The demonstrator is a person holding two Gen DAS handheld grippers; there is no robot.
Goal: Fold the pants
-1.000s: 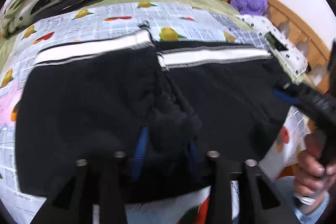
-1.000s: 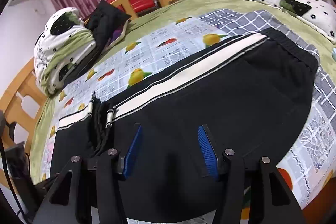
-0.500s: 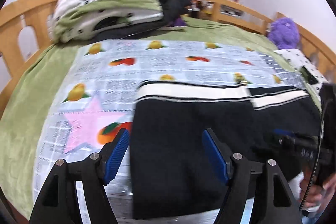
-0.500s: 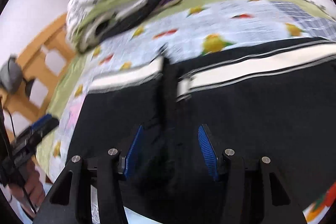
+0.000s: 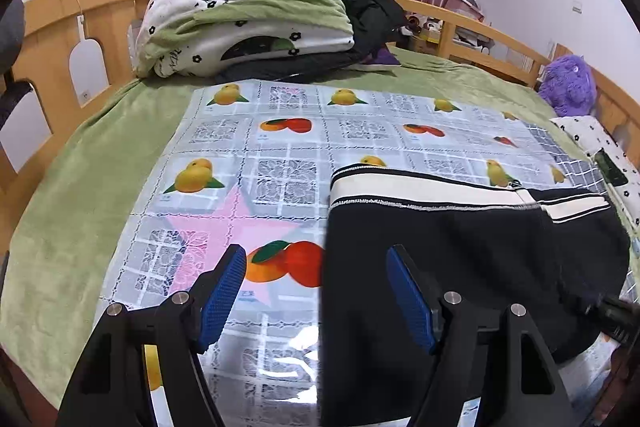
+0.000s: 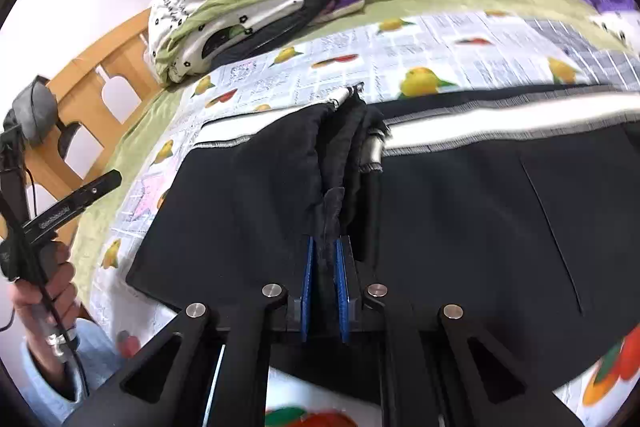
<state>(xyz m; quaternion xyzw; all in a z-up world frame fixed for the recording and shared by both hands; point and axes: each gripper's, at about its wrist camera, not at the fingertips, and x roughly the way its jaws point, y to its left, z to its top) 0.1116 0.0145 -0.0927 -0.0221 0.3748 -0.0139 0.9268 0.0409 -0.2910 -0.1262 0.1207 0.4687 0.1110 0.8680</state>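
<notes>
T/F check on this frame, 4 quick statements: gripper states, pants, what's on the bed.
1. The right gripper is shut on a bunched fold of the black pants. True.
2. The left gripper also clamps the pants. False: its fingers are spread open, holding nothing.
3. The pants lie on a fruit-print sheet. True.
4. The folded quilt sits on top of the pants. False: it is at the far end of the bed, apart from them.
</notes>
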